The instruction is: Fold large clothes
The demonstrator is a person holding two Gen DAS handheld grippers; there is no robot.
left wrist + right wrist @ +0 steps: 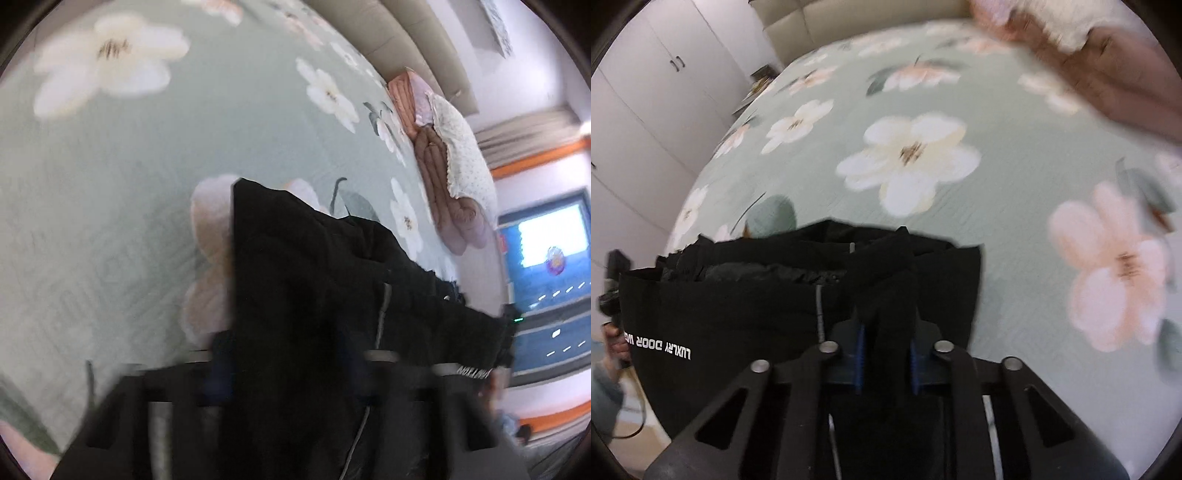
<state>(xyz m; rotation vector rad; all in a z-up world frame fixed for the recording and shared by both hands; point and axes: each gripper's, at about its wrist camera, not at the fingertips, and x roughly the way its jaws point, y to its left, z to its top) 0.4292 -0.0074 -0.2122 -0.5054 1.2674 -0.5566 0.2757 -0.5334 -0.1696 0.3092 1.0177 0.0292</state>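
A black garment (314, 280) with white lettering and a grey drawstring hangs stretched between my two grippers above the green floral bedspread (110, 184). My left gripper (288, 369) is shut on one end of it, the cloth bunched between its blue pads. My right gripper (886, 350) is shut on the other end (798, 295), a fold of black cloth pinched between its blue pads (860, 350). In the right wrist view the other gripper and the hand that holds it (611, 325) show at the far left.
Folded pink and white quilts (450, 177) lie along the bed's far side by a beige headboard (388, 33). White wardrobe doors (646, 92) stand beyond the bed. A window (546, 240) is at the right.
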